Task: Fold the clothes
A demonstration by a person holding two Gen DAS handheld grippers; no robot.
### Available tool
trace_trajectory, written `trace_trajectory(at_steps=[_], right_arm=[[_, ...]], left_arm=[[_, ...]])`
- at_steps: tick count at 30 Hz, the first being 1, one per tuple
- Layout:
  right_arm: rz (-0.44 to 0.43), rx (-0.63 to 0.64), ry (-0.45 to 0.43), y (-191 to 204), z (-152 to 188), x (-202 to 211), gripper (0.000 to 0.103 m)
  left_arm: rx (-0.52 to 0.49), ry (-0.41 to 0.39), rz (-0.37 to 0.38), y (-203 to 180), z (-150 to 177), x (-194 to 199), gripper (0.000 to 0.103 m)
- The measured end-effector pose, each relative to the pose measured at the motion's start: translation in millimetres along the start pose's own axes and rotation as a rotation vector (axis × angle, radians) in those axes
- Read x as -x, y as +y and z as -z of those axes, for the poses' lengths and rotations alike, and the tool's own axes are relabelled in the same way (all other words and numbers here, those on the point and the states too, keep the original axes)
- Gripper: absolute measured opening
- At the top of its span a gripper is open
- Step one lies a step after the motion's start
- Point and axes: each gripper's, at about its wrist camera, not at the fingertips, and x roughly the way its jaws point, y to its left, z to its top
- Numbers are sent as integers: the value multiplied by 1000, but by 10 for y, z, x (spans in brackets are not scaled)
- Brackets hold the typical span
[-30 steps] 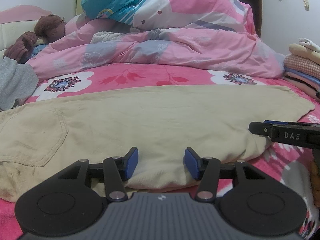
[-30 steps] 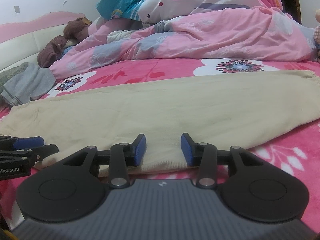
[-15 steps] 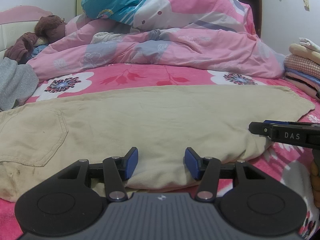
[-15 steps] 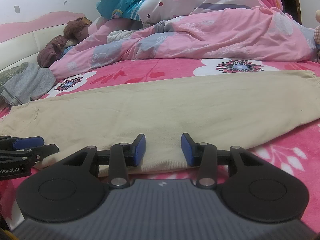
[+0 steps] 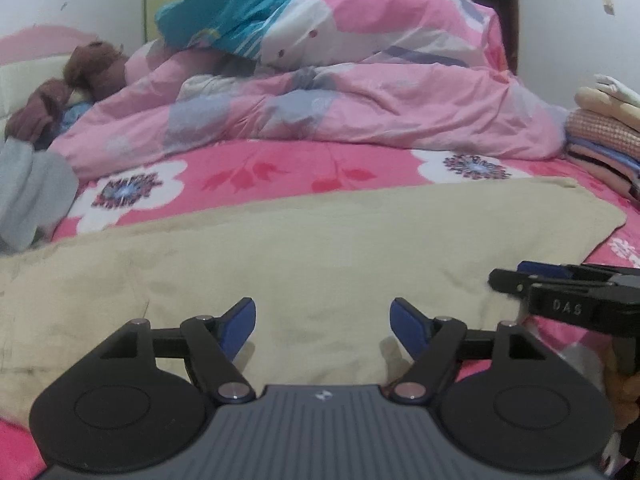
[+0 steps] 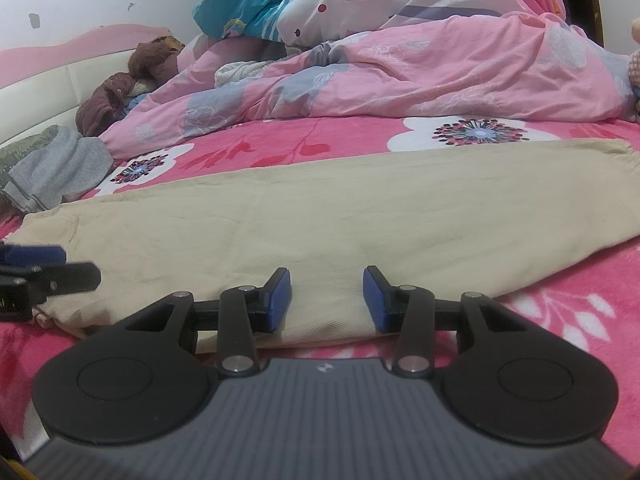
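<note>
Beige trousers point(image 5: 320, 248) soft, limp, light; best pinched at near folded edge. My left tongs point(image 5: 323, 322) opening wide, right tongs point(image 6: 327, 300) narrower; both empty.

bed point(image 6: 352, 140), pink floral cover | on it: beige trousers point(image 6: 360, 216), pink duvet point(image 6: 400, 76), grey garment point(image 6: 60, 168)

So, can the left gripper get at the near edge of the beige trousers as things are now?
Probably yes. The left gripper is opening, pads apart, right over the near edge of the trousers, with nothing between. The right gripper stays off to the side.
</note>
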Motion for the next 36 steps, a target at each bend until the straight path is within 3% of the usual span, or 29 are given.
trace_trajectory(at_steps=[4,8,11,23,36], right_arm=[[0,0,0,1,1,-3,40],[0,0,0,-1,2,-3,40],[1,0,1,0,4,-3,40],[2,1,1,4,1,-4,40],[0,-1,1,0,3,-8,40]], left_arm=[[-15,23,7,-121,-68,-142,82],[-16,132,-25,-180,-31,-427,97],[10,134,-37,-147,17,-456,102],[55,211,-81,-122,-39,-458,103],[53,256,-66,-102,-110,-495,103]])
